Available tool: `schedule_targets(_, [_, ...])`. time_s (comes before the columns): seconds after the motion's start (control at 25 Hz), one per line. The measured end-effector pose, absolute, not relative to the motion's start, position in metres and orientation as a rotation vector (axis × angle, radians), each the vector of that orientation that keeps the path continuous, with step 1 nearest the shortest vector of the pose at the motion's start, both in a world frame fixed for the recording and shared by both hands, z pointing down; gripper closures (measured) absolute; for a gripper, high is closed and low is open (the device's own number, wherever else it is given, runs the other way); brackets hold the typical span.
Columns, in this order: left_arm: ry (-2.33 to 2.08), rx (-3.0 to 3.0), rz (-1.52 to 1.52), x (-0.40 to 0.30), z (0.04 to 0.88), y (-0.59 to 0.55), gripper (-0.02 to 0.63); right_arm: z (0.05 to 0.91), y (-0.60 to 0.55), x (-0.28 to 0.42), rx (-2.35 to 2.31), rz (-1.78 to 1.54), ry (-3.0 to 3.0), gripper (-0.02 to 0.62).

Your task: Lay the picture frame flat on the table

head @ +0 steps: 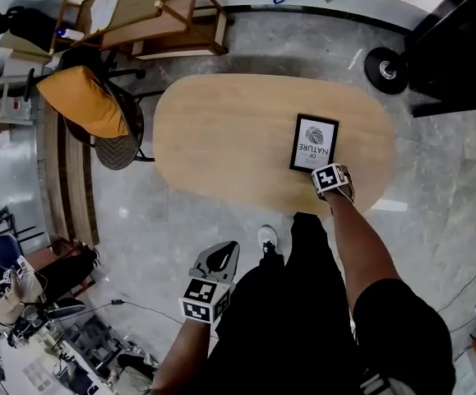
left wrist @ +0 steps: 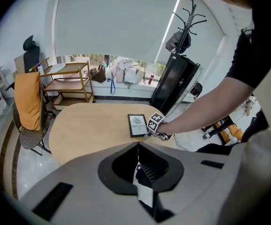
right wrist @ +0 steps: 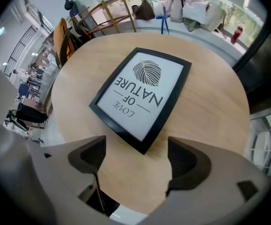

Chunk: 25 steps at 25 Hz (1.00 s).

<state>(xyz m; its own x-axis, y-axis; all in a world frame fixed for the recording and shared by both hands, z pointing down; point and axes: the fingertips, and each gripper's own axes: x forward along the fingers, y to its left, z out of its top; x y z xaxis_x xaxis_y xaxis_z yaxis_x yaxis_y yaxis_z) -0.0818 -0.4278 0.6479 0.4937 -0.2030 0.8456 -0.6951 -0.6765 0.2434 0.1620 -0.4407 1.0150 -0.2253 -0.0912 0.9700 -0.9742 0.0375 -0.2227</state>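
1. two hand-held grippers show in the head view, and at the far left of it a chair (head: 85, 101) draped with an orange cloth stands on the grey floor, with a wooden shelf cart (head: 159, 15) behind it.
2. the left hand-held gripper (head: 219, 257) hangs low beside the person's dark trousers, well apart from the bench and over the floor. in its own view its jaws are clenched, tips meeting, with nothing between them.
3. the bench (head: 221, 138) is an oval of light wood in the middle of the room, bare over its left and middle part.
4. the picture frame (head: 314, 142) lies flat on the right part of the bench, face up. it has a black border around a white print with a leaf and the words "love of nature". it sits near the bench edge closest to the person.
5. the right hand-held gripper (right wrist: 136, 146) is just beside the near end of the frame, at the end of a bare outstretched arm (head: 361, 245). its jaws are released and stand wide apart. the frame's near corner sits at the mouth of the gap and touches neither jaw, with bare bench wood showing between the jaws behind it.
6. a black disc (head: 385, 68) lies on the floor beyond the right end of the bench, next to a tall black cabinet (head: 459, 48).
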Motion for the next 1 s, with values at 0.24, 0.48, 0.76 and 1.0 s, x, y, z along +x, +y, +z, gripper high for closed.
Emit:
schedule_targets(0.24, [-0.692, 2.237, 1.059, -0.104, 0.637, -0.417, 0.601, 0.973, -0.425, 0.15, 1.359, 1.437, -1.494, 0.225])
schedule_targets(0.48, [-0.634, 2.36, 0.948, -0.124, 0.605, -0.396, 0.601, 0.863, -0.408, 0.104, 1.633, 1.541, -1.744, 0.227])
schedule_targets(0.76, [-0.492, 2.534, 0.804, -0.134, 0.549, -0.373, 0.601, 0.675, -0.358, 0.031, 1.887, 1.49, -2.089, 0.526])
schedule_targets(1.0, [-0.239, 2.613, 0.781, -0.122, 0.521, -0.313, 0.601, 0.553, -0.29, -0.022, 1.917, 1.509, -2.385, 0.594])
